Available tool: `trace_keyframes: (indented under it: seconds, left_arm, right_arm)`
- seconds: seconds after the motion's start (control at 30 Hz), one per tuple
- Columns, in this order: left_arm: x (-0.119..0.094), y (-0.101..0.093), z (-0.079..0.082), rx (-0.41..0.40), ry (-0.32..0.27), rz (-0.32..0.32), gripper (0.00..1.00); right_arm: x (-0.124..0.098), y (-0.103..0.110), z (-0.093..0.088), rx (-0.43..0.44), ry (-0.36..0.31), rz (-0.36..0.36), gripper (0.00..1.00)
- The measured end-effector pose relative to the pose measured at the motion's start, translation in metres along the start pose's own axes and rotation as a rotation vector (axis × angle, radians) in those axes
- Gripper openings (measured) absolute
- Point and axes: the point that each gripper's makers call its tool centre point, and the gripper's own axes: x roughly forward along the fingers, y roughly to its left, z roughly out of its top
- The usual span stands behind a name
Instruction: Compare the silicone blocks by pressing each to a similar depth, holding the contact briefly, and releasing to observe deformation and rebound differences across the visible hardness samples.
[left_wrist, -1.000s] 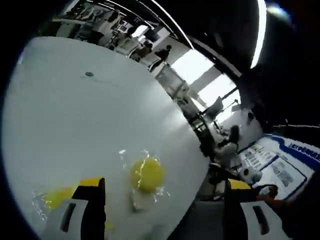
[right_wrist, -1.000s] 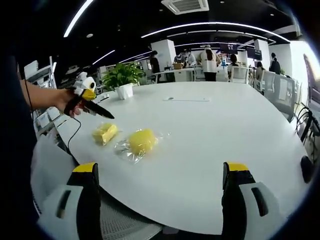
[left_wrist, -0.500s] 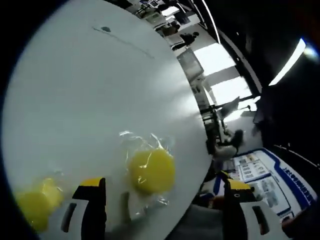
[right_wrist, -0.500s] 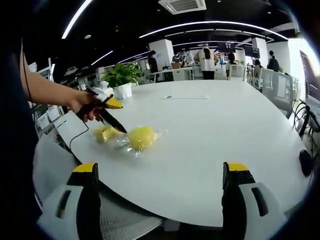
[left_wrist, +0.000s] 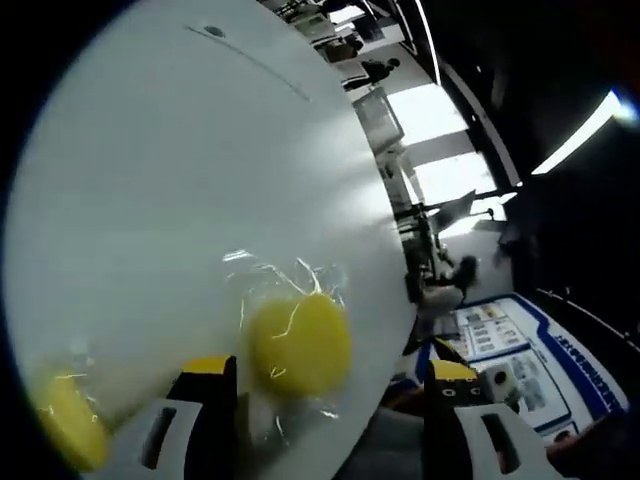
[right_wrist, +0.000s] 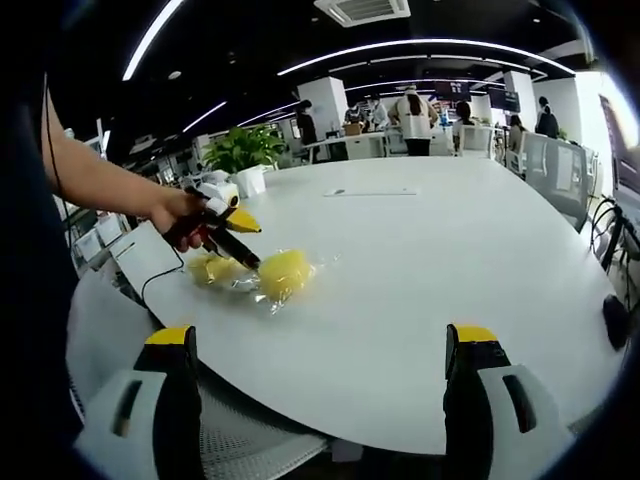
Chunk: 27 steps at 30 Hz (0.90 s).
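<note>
As my left gripper (right_wrist: 240, 252) has descended to the round yellow block (left_wrist: 298, 343), jaws spread and narrowing around it, the first press is imminent. My right gripper (right_wrist: 320, 400) hangs open, well apart. Each block, including the second block (right_wrist: 207, 268), sits inside a clear bag (left_wrist: 285, 290) on the table (right_wrist: 420, 250).

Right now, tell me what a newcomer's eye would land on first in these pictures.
The bright yellow block in crinkled clear wrap stands out on the white table, with a second yellow block beside it nearer the table's edge. The left gripper, held in a hand, points down at the wrapped block. In the left gripper view the same block sits just ahead of the jaws, and the right gripper hangs open, back from the table.
</note>
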Motion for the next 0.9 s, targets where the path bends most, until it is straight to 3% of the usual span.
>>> trace_keyframes:
  seconds: [0.1, 0.37, 0.67, 0.9]
  left_arm:
    - [0.0, 0.009, 0.001, 0.011, 0.001, 0.051, 0.59]
    - [0.001, 0.021, 0.002, -0.042, 0.004, 0.084, 0.42]
    - [0.01, 0.026, 0.004, -0.049, 0.007, 0.123, 0.3]
    - [0.015, 0.025, 0.003, -0.009, 0.008, 0.153, 0.28]
  right_arm:
    - [0.0, -0.001, -0.002, -0.005, 0.011, 0.002, 0.96]
    - [-0.003, -0.006, -0.01, 0.006, 0.026, -0.006, 0.96]
    - [-0.005, -0.008, -0.013, 0.023, 0.025, -0.013, 0.96]
    - [-0.008, -0.012, -0.014, 0.025, 0.029, -0.021, 0.96]
